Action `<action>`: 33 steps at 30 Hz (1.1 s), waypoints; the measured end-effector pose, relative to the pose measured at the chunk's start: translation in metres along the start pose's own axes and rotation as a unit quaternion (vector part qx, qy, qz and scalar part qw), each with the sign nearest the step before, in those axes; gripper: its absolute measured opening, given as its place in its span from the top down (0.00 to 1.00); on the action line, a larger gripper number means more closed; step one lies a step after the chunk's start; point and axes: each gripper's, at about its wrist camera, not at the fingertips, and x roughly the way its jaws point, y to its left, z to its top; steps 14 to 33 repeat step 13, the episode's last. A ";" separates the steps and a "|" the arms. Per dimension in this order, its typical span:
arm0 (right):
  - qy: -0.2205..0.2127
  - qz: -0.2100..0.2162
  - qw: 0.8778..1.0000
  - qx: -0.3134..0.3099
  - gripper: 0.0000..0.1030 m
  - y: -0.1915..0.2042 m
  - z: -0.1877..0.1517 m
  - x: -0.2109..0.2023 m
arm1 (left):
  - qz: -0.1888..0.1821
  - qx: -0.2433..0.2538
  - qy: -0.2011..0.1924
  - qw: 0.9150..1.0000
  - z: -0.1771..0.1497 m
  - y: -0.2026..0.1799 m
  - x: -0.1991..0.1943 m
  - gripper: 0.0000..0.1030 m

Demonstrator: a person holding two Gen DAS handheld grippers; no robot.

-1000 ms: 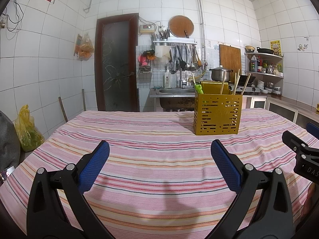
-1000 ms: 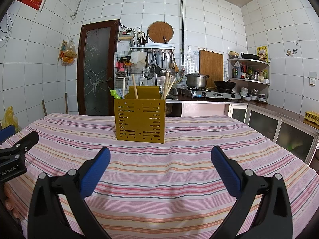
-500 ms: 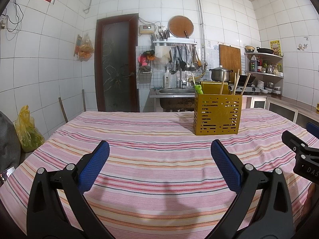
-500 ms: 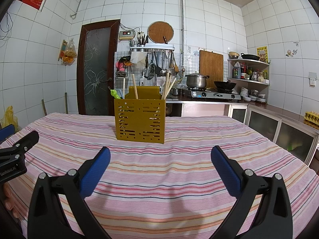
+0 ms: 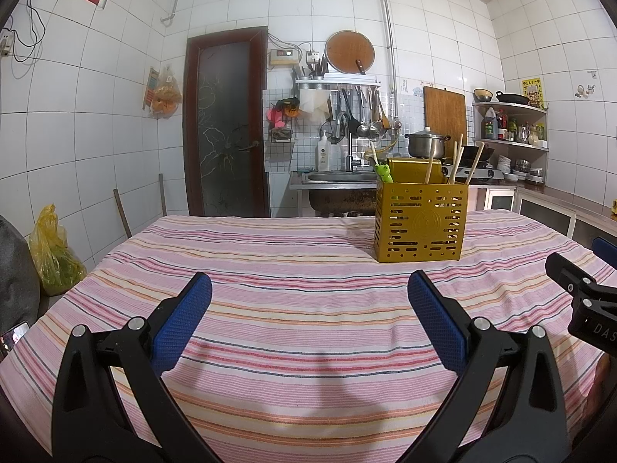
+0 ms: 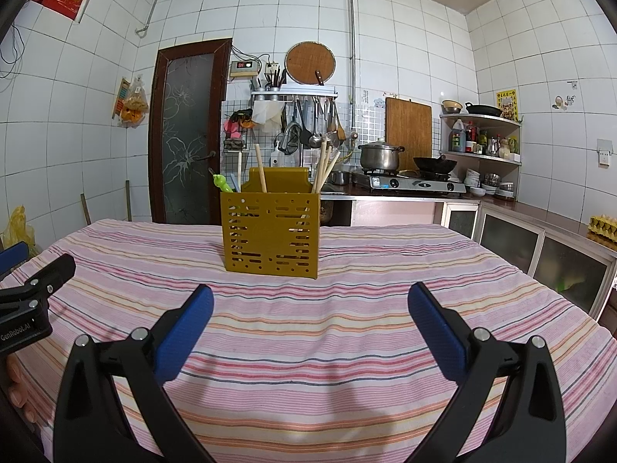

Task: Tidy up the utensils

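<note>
While your left gripper (image 5: 308, 316) and right gripper (image 6: 310, 318) gape wide, holding nothing: yellow caddy (image 6: 270, 231) at 12 o'clock w/ chopsticks (image 6: 326, 168), green utensil (image 6: 220, 183).

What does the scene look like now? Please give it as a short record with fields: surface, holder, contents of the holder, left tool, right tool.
surface: table with pink striped cloth
holder: yellow slotted utensil holder, upright on the cloth, ahead of both tools
contents: wooden chopsticks and a green-topped utensil standing inside
left tool: left tool open, empty, low over the cloth, not touching the holder
right tool: right tool open, empty, low over the cloth, the holder ahead and slightly to its left
</note>
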 end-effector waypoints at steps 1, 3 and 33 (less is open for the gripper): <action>0.000 0.000 1.000 0.000 0.04 0.000 0.000 0.000 | 0.000 0.000 0.000 1.000 0.000 0.000 0.000 0.05; 0.001 0.000 1.000 0.000 0.04 0.000 0.000 0.000 | 0.000 0.000 0.000 1.000 0.000 0.000 0.000 0.05; 0.002 0.000 1.000 0.001 0.04 0.000 0.002 -0.001 | 0.002 -0.002 -0.003 1.000 0.004 0.000 -0.003 0.05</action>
